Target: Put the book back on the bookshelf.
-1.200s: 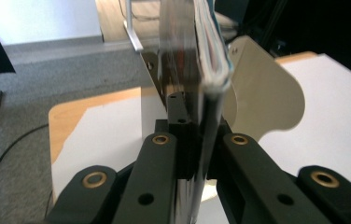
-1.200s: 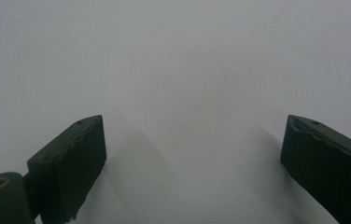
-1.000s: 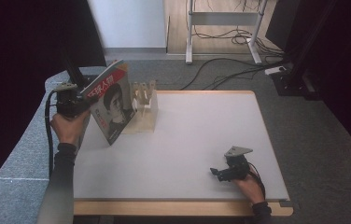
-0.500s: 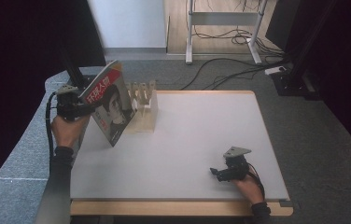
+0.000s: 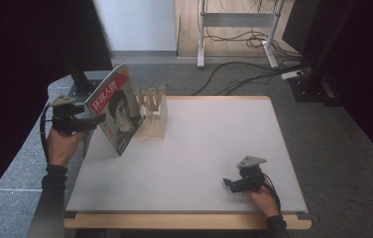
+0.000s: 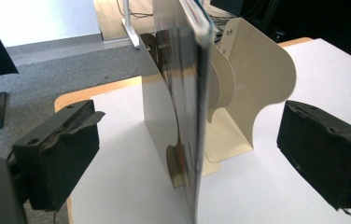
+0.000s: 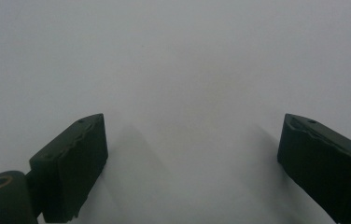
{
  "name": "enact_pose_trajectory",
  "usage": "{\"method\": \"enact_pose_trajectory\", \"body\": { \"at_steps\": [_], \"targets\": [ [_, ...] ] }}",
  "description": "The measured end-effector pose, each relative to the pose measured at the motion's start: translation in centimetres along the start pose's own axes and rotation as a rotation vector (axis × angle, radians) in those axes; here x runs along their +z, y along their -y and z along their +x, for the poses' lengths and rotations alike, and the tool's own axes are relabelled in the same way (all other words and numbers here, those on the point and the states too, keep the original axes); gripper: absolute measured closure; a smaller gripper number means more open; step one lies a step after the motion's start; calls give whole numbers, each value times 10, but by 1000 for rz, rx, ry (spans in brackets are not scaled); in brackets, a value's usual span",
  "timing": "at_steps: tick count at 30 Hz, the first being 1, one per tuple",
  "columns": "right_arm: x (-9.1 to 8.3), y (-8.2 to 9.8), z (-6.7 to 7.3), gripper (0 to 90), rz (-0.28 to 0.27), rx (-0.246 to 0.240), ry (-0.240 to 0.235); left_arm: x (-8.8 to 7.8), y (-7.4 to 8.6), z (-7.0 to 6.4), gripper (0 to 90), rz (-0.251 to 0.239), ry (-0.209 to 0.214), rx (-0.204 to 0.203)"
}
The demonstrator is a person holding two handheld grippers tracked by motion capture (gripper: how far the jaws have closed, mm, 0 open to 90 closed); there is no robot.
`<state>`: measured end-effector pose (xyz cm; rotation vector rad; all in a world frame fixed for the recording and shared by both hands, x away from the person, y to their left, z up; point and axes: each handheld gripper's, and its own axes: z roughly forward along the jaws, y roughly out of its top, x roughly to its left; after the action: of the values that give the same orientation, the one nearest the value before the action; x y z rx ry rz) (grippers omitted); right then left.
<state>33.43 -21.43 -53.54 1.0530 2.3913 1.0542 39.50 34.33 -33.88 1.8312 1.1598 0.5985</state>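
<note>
Nearest the person, the right gripper (image 5: 230,184) rests low on the white table top (image 5: 209,148) at the near right, jaws standing wide apart with nothing between them; the right gripper view shows bare table surface beyond the pads. It takes no part in the step and is well apart from the work.

At the left edge, the left gripper (image 6: 190,154) is level with the magazine (image 5: 116,113). Its jaws have just been opening. The magazine's edge stands between the pads (image 6: 61,154) but neither pad presses on it, so the grip is released.

The magazine stands on its lower edge at the table's far left, tilted, its cover facing the person. In the left gripper view it leans against the first cream metal divider of the file rack (image 6: 248,88); the rack (image 5: 152,111) sits just behind it in the high view.

Judgement: the step in hand is release and withdrawal after seating the magazine at the rack.

Procedure for a clean finish:
1. Keep the jaws fully spread before moving.
2. Draw the left gripper straight back along the plane of the magazine, so neither pad drags the cover.
3. Watch the lower edge. It may slide on the smooth top, and the magazine could fall flat.
4. If it leans outward, re-clamp and push it deeper between the dividers.
</note>
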Motion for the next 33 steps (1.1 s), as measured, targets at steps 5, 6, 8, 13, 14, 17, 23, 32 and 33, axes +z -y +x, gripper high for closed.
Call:
{"method": "enact_pose_trajectory", "body": {
  "at_steps": [5,6,8,13,14,17,23,32,33],
  "targets": [
    [0,0,0,77,1,-1,-1,-12,6,-5,28,-3,6,29],
    [0,0,0,77,1,-1,0,-15,7,-7,20,-3,13,35],
    [0,0,0,77,1,-2,-1,-18,10,-10,0,6,33,51],
    [0,0,0,77,1,-3,-1,-25,22,-17,0,12,65,59],
    [0,0,0,77,1,-3,-1,-26,24,-18,0,14,67,64],
    [0,0,0,77,2,-1,-2,-29,31,-23,0,24,78,67],
    [0,0,0,77,2,-1,-1,-35,40,-35,0,33,109,76],
    [0,0,0,77,2,-1,-1,-30,46,-63,0,45,178,119],
    [0,0,0,76,2,-2,0,-27,46,-65,0,45,187,119]
  ]
}}
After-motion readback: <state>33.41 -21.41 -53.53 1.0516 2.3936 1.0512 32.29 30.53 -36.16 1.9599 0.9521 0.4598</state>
